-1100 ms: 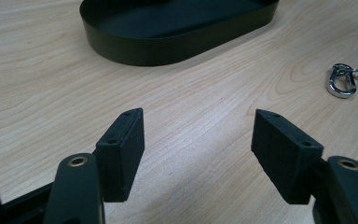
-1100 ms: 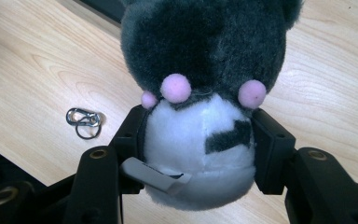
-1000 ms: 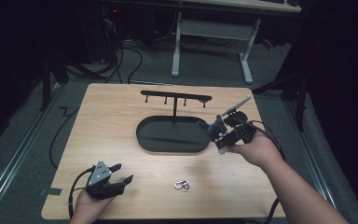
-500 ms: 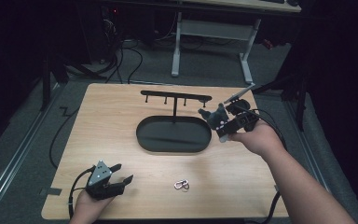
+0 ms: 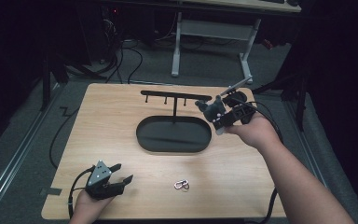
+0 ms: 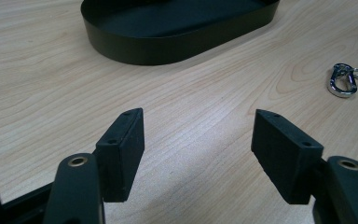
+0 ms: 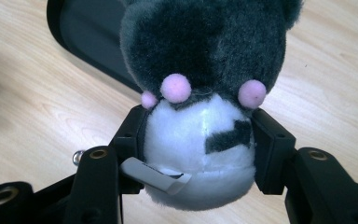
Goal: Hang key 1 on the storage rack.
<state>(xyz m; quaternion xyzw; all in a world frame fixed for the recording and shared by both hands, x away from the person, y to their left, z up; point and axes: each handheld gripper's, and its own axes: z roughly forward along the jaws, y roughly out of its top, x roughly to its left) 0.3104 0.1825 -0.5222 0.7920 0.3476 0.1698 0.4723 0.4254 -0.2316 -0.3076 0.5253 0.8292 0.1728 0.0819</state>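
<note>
Right gripper (image 5: 216, 117) rose; plush toy (image 7: 200, 93) ears cropped.

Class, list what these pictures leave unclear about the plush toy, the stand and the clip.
- Plush toy: right gripper view, its top is cut off by the frame edge; the right gripper covers its sides.
- Plush toy in the high view: too small and dark to tell its shape.
- Stand hooks: high view, too small to count surely.
- Clip: left gripper view, its ring is cut by the right edge.

Wooden table (image 5: 121, 116): stand tray (image 5: 173, 135), carabiner (image 5: 182, 185).
</note>
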